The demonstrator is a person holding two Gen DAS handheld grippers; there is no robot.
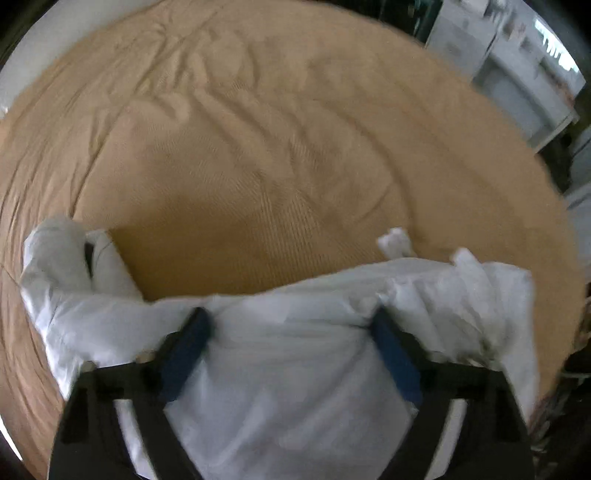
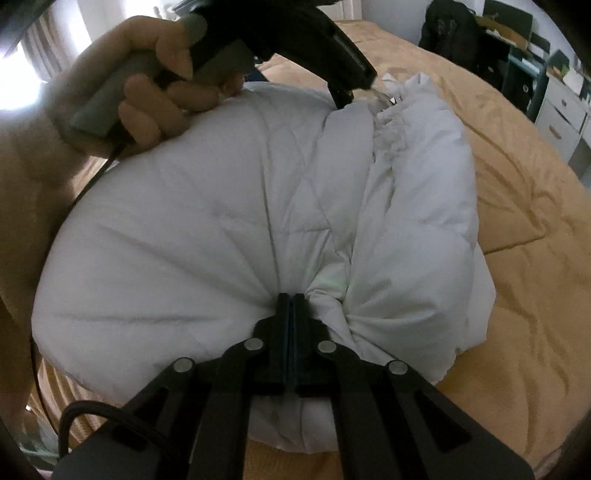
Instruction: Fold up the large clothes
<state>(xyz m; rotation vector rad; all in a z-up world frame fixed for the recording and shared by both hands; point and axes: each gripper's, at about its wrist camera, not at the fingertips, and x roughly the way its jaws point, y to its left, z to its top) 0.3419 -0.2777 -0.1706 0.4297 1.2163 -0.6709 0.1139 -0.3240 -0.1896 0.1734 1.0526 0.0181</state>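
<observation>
jacket: big white puffy quilted one (image 2: 229, 221), bunched into a fat bundle on the bed, near its edge
bed: tan cover (image 1: 258, 147), pretty wrinkled (the ribbed weave shows up close)
right hand-held gripper: (image 2: 292, 301) jaws fully closed, pinching a gathered bit of the jacket's near edge, so the fabric puckers out from that spot
left hand-held gripper: (image 1: 291, 325) jaws spread wide, blue pads (image 1: 188, 350) on either side of a white fold; they look to touch it, but I can't tell if they squeeze
person's hand: (image 2: 147, 85) wrapped around the left tool's handle, over the far side of the bundle
background: white drawers (image 2: 565, 114) and something dark hanging (image 2: 450, 33) past the bed
</observation>
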